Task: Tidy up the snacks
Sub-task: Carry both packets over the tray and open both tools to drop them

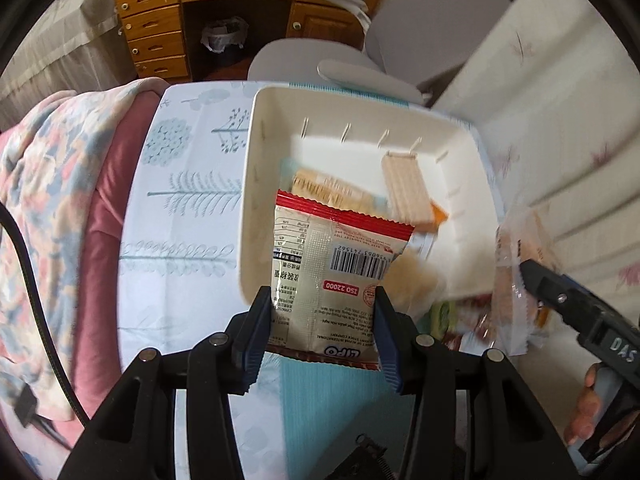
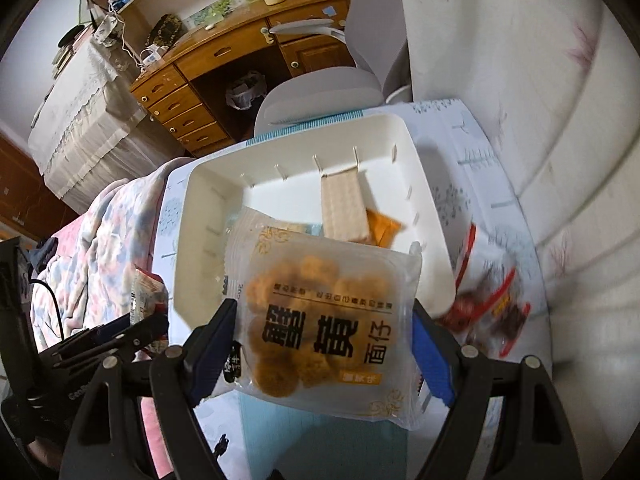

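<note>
My left gripper (image 1: 322, 300) is shut on a beige snack packet with a red top edge and a barcode (image 1: 320, 276), held above the near left corner of a white bin (image 1: 256, 152). In the right wrist view my right gripper (image 2: 324, 340) is shut on a wide clear pack of round golden snacks (image 2: 320, 320), over the bin's (image 2: 424, 208) near rim. Inside the bin lie a pale wafer pack (image 2: 344, 208), an orange packet (image 2: 384, 226) and other wrapped snacks (image 1: 332, 192). The right gripper (image 1: 532, 276) with its pack also shows at the left view's right edge.
The bin stands on a small table with a pale blue tree-print cloth (image 1: 180, 200). Loose red-wrapped snacks (image 2: 492, 304) lie on the cloth right of the bin. A flowered blanket (image 1: 52, 184) lies to the left, a grey chair (image 2: 320, 96) and wooden desk (image 1: 160, 28) beyond.
</note>
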Tool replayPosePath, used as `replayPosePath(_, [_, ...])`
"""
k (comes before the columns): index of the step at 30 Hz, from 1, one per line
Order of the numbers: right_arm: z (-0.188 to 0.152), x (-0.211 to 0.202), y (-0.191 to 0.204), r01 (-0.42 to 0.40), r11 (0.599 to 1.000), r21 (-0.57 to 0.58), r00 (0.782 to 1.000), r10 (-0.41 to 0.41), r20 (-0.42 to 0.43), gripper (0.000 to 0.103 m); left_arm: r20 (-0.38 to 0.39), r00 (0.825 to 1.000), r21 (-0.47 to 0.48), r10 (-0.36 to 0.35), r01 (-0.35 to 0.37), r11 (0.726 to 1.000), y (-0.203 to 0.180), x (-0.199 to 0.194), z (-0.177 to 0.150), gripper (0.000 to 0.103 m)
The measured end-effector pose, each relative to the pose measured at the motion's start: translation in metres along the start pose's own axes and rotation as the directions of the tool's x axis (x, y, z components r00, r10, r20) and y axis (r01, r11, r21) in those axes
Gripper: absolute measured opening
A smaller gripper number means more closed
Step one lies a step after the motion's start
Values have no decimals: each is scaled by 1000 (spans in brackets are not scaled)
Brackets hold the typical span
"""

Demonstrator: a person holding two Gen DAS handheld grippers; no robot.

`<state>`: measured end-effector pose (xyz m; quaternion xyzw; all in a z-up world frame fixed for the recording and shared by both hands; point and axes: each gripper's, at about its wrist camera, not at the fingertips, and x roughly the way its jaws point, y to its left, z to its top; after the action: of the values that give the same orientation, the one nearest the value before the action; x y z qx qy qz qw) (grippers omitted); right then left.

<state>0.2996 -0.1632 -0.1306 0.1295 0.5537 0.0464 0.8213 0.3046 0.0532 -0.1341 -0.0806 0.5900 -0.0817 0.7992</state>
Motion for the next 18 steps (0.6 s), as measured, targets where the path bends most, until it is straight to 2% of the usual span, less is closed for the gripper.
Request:
replayPosePath(5, [17,15,-11,-3,999,-37,999,5,32,83,74,997,-26,7,-6,1000,-9,12,9,47])
replayPosePath(8, [26,25,-19,-20,999,-34,998,22,60,86,106,994,-42,7,-3,999,-12,17,11,52])
replayPosePath(9, [27,27,-20,-23,999,-38,998,25,60,89,119,993,-45,7,-2,999,-14,19,10,61])
replayPosePath(11, [30,33,-22,-22,999,-48,999,24,49,89,131,991,-49,16,-9,999,-15,22,8,72])
replayPosePath(18, [28,40,-35,-29,1000,5,999,29,36,91,142,990,-62,23,-14,998,-15,18,-1,72])
